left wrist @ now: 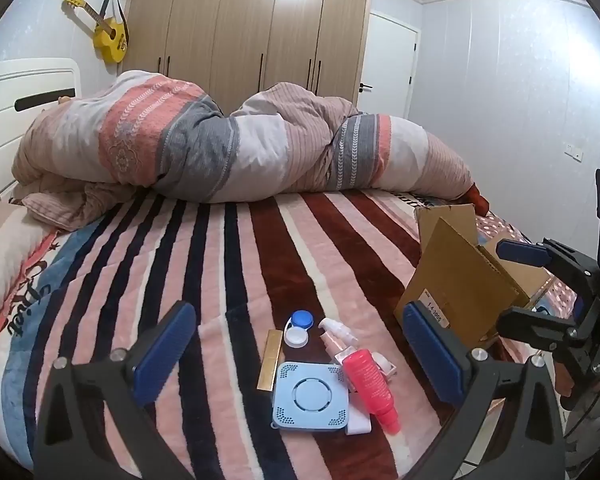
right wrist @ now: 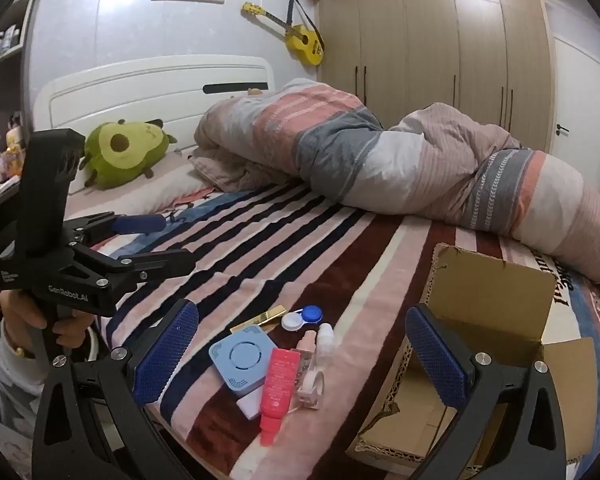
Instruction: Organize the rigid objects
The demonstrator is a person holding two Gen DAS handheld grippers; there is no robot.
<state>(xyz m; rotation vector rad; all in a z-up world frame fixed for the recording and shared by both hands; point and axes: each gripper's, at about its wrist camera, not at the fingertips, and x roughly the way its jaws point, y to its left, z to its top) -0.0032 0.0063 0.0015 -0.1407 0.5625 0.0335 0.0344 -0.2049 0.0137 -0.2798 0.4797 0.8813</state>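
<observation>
Evidently nothing is picked yet: the left gripper (left wrist: 300, 356) and right gripper (right wrist: 302, 354) both hover with jaws spread wide and empty. At lower centre of each view, the red tube (right wrist: 278, 386), blue square case (right wrist: 242, 356) and lens case (right wrist: 302, 317) lie clustered on the striped blanket (left wrist: 228, 264). Next, I judge, one gripper must descend on a single item and carry it to the open cardboard box (right wrist: 496, 300) at lower right.

Bare striped blanket (left wrist: 228, 264) left of clutter (box flaps (left wrist: 456, 276) right)
</observation>
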